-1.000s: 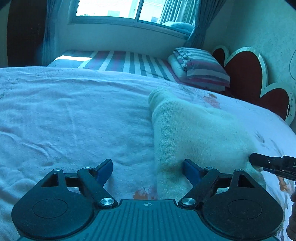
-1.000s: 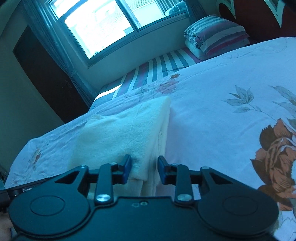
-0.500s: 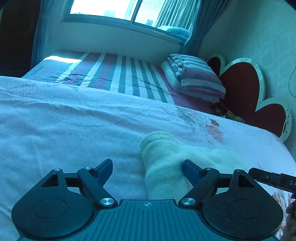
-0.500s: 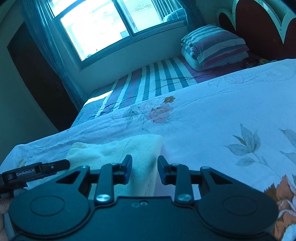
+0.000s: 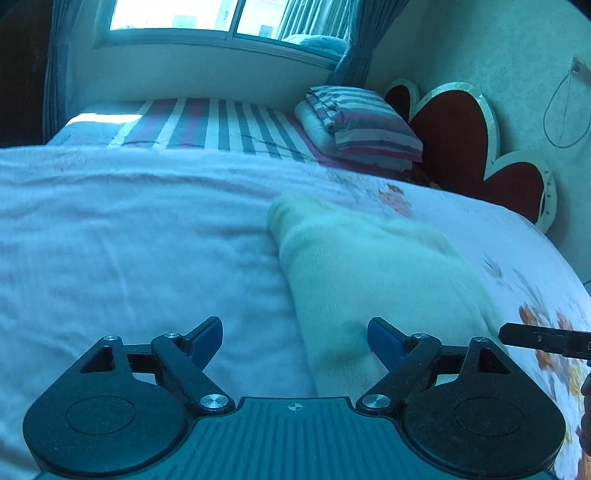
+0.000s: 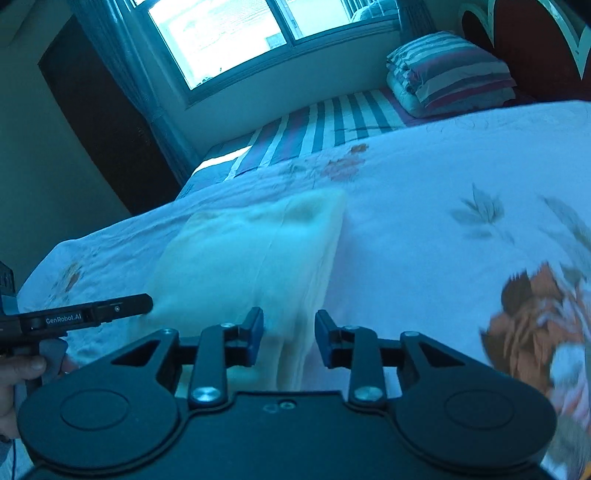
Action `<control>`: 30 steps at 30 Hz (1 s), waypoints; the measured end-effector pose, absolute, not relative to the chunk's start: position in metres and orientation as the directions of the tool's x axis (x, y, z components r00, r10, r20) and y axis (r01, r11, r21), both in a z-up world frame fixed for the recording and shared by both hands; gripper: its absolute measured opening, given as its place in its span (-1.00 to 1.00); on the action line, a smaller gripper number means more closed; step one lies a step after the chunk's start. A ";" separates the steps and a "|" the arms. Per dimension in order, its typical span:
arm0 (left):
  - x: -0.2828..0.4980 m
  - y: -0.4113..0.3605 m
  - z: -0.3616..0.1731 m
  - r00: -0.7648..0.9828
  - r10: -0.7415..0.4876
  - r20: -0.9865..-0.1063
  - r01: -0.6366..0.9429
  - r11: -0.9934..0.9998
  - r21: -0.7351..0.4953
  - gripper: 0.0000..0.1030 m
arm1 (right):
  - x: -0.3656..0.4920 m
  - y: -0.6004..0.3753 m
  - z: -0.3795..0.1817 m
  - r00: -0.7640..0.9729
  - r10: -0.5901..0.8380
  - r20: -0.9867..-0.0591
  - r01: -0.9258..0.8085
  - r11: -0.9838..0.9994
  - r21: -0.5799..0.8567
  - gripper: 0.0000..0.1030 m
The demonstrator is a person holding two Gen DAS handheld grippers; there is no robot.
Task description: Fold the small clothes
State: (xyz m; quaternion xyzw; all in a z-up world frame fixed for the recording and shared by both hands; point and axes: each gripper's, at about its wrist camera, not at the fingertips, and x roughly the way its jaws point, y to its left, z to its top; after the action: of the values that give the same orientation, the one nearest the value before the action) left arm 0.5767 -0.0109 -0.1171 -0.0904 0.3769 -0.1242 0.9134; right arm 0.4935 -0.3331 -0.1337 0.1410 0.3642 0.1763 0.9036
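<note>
Your left gripper (image 5: 295, 334) has its fingers (image 5: 208, 332) wide apart. Nothing is held in them. The left edge of the folded cream cloth (image 5: 362, 280) lies between them, but the pads do not press it.

Your right gripper (image 6: 289, 332) has its fingers (image 6: 255, 332) only a little apart, and they have just been opening. The right edge of the cream cloth (image 6: 255, 251) sits between them, loose, not pinched.

The cloth lies flat on the bed (image 5: 129, 240), on the white cover with flowers. It is in the middle right of the left picture and the middle left of the right picture. A striped pillow (image 5: 365, 125) is in the upper right, near the window (image 6: 229, 33).
</note>
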 end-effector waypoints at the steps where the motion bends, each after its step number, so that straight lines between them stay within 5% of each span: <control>1: 0.562 -0.011 -0.125 0.666 -0.298 -0.684 0.161 0.953 -0.258 0.66 | 0.482 -0.330 -0.139 0.656 0.426 -0.623 -0.214 0.897 0.387 -0.38; 4: 0.528 -0.020 -0.133 0.699 -0.236 -0.675 0.192 0.971 -0.141 0.67 | 0.460 -0.320 -0.158 0.657 0.363 -0.661 -0.196 0.929 0.315 -0.46; 7: 0.499 0.002 -0.122 0.717 -0.277 -0.639 0.130 0.955 -0.267 0.66 | 0.442 -0.321 -0.138 0.692 0.337 -0.638 -0.154 0.933 0.326 -0.44; 12: 0.441 0.015 -0.126 0.744 -0.251 -0.619 0.110 0.960 -0.257 0.66 | 0.408 -0.328 -0.122 0.713 0.361 -0.601 -0.144 0.914 0.379 -0.37; 22: 0.454 -0.021 -0.133 0.748 -0.160 -0.644 0.093 0.986 -0.137 0.66 | 0.408 -0.316 -0.148 0.694 0.429 -0.579 -0.082 0.845 0.528 -0.42; 26: 0.449 -0.019 -0.135 0.754 -0.108 -0.648 0.061 0.994 -0.095 0.66 | 0.417 -0.309 -0.150 0.690 0.404 -0.601 -0.072 0.864 0.498 -0.82; 30: 0.441 -0.018 -0.137 0.753 -0.089 -0.652 0.068 0.996 -0.056 0.66 | 0.411 -0.311 -0.151 0.694 0.327 -0.641 -0.073 0.918 0.389 -0.85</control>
State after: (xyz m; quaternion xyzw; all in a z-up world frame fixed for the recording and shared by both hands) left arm 0.4413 -0.0183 -0.1367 -0.0145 0.3488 -0.0420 0.9361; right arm 0.4110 -0.3106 -0.1508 0.1692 0.3751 0.1103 0.9047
